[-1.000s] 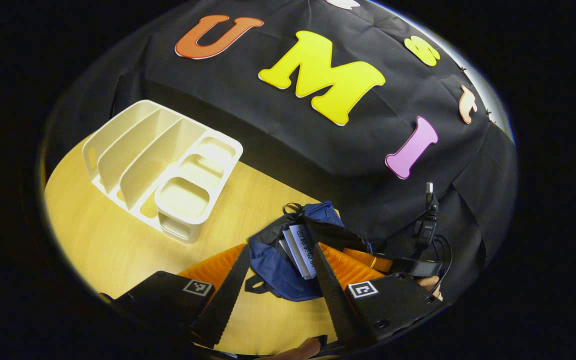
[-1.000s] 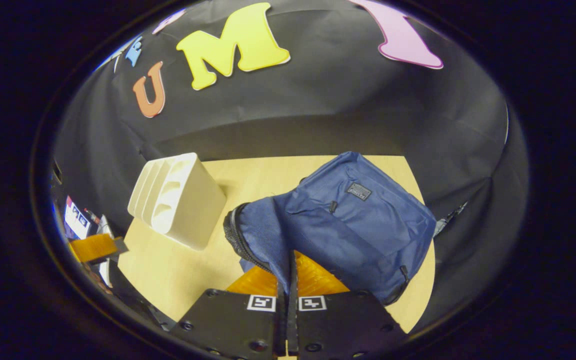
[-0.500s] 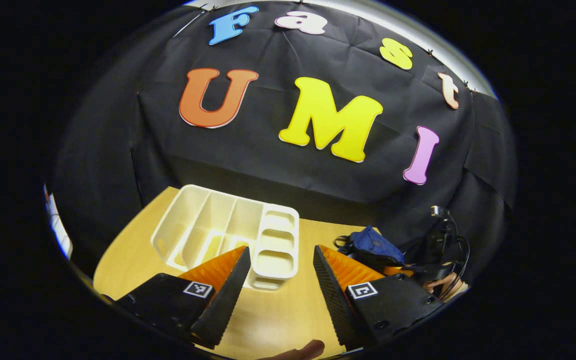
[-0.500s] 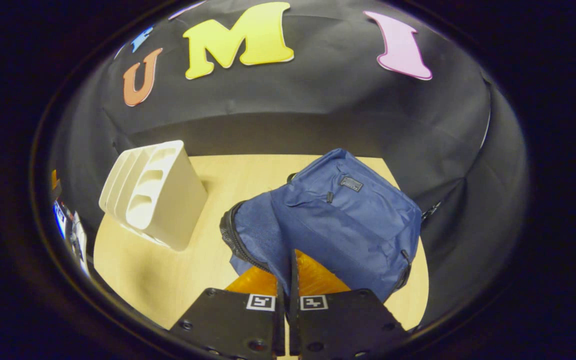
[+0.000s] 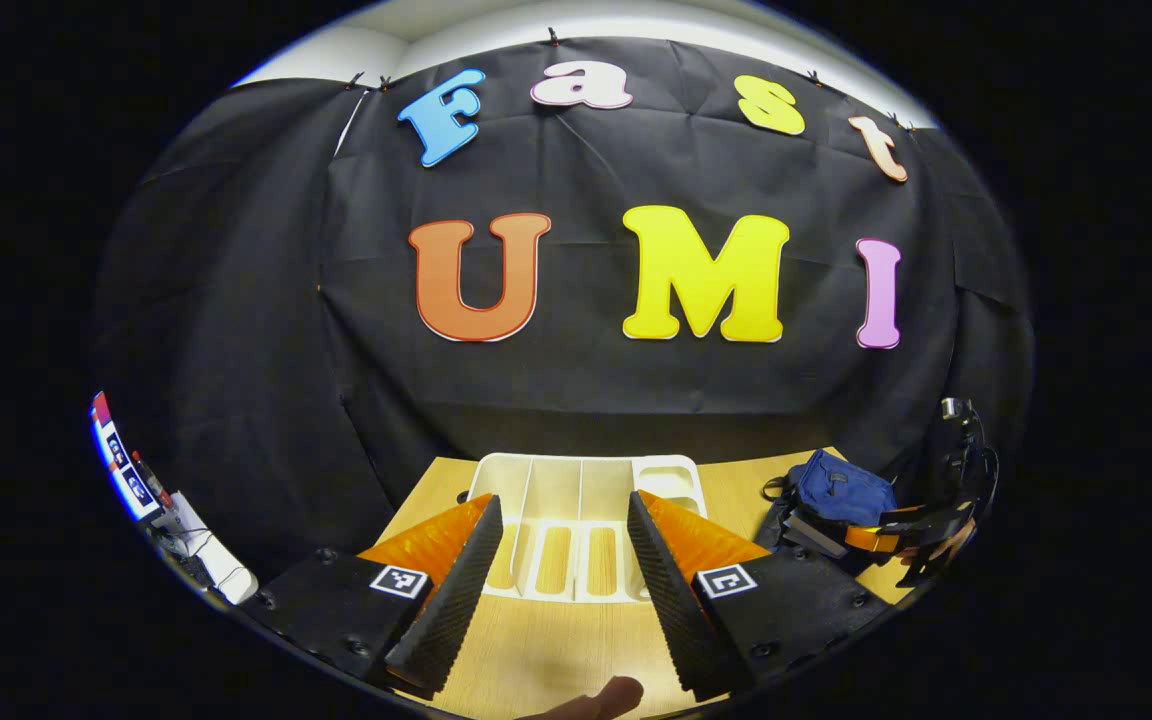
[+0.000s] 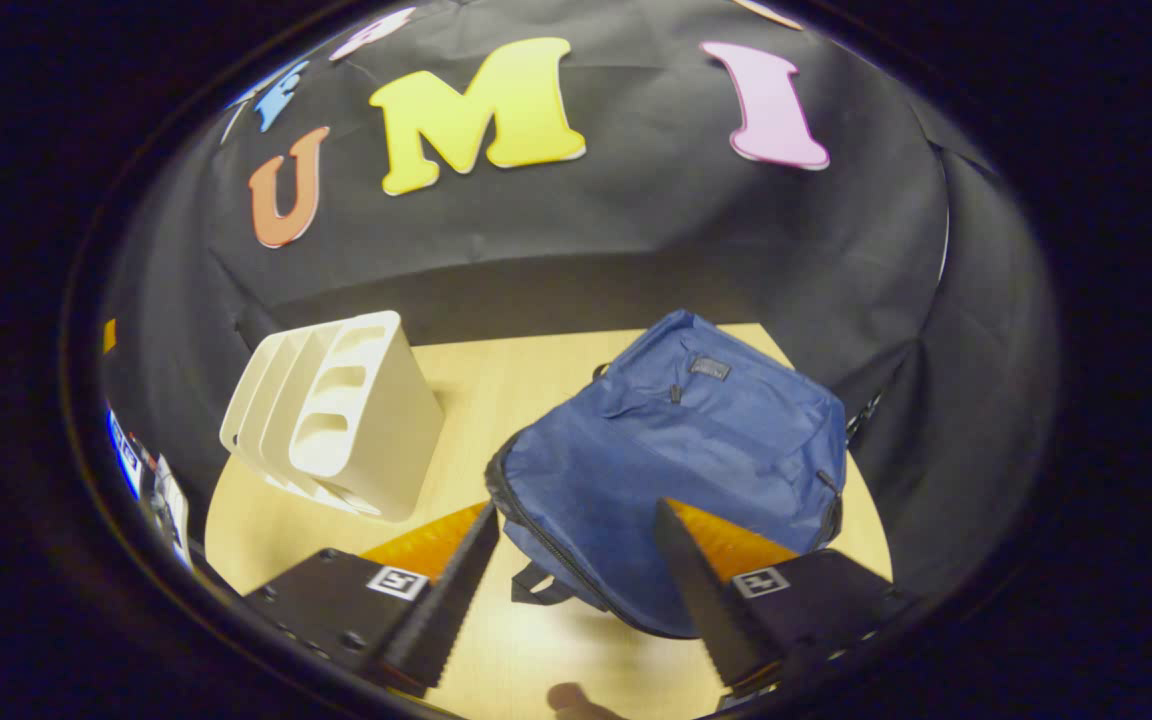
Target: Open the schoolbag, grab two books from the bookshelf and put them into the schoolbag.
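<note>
Now both grippers hang over the wooden bench point(image 5: 556, 650), neither one holding anything.

Left gripper point(image 5: 561, 590): jaws spread wide, empty. Between them, farther off, sits the white bookshelf point(image 5: 586, 505), a plastic desk organiser with long upright slots and small compartments along one end. From the left gripper view its slots look bare; bench wood shows through the openings in its base. No books can be made out in it.

Right gripper point(image 6: 576, 590): jaws also wide apart, gripping nothing. They frame the near edge of the navy schoolbag point(image 6: 676, 450), which lies flat on the bench with its front pocket and small label patch facing up. A zipper line runs along the bag's near-left edge; whether the mouth is open there I cannot tell from this angle. A dark strap loop pokes out from under the bag's near side onto the bench.

In the right gripper view the bookshelf point(image 6: 346, 420) stands just left of the schoolbag, apart from it, a strip of bench between them.

In the left gripper view the schoolbag point(image 5: 836, 490) is small at the far right of the bench, with pale edges, seemingly of books, showing at its near side. Just beside it is the other gripper point(image 5: 921, 520), with dark cabling rising behind it.

A fingertip point(image 5: 601, 697) shows at the bottom edge of the left gripper view.
</note>
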Tool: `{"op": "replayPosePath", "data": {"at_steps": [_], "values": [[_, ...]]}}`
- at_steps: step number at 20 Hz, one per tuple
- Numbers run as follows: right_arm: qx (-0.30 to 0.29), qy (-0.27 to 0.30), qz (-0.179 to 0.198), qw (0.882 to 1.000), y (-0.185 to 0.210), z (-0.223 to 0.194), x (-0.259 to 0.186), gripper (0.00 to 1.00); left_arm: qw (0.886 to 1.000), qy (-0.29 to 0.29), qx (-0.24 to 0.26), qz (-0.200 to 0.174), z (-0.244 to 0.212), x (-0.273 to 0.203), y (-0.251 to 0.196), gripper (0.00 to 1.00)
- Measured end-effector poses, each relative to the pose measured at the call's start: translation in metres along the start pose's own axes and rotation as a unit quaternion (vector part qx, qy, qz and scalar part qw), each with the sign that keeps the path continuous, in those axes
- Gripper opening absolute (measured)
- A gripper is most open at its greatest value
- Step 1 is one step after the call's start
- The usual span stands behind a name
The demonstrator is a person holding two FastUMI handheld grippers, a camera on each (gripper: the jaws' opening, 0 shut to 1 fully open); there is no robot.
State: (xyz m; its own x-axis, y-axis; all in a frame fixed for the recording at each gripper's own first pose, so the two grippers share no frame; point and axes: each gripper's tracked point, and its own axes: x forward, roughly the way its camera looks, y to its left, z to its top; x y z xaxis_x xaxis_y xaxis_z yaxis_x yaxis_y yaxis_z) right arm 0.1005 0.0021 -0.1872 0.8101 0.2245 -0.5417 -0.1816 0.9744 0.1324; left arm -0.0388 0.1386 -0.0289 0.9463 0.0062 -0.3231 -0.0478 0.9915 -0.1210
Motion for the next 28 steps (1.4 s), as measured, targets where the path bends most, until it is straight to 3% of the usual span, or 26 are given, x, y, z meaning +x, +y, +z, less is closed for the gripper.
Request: {"op": "replayPosePath", "data": {"at_steps": [1, 6, 9, 15, 20, 28], "values": [[-0.005, -0.016, -0.003, 1.000, 0.002, 0.008, -0.013, 0.99, 1.000, 0.002, -0.004, -0.001, -0.001, -0.004, 0.000, 0.82], [-0.011, -0.082, -0.021, 0.996, 0.011, 0.047, -0.085, 0.95, 1.000, -0.006, -0.016, -0.003, 0.000, -0.024, -0.008, 0.82], [-0.019, -0.123, -0.039, 0.991, 0.011, 0.075, -0.129, 0.97, 0.999, -0.016, -0.032, -0.024, 0.009, -0.032, -0.023, 0.82], [0.006, -0.191, -0.077, 0.979, 0.016, 0.112, -0.206, 0.96, 0.997, -0.058, -0.042, -0.014, 0.033, -0.041, -0.024, 0.82], [-0.023, -0.211, -0.067, 0.975, 0.034, 0.115, -0.227, 0.97, 0.997, -0.064, -0.046, -0.008, 0.033, -0.048, -0.026, 0.82], [-0.046, -0.219, -0.036, 0.974, 0.067, 0.132, -0.216, 0.97, 0.997, -0.065, -0.039, -0.012, 0.035, -0.036, -0.036, 0.83]]}}
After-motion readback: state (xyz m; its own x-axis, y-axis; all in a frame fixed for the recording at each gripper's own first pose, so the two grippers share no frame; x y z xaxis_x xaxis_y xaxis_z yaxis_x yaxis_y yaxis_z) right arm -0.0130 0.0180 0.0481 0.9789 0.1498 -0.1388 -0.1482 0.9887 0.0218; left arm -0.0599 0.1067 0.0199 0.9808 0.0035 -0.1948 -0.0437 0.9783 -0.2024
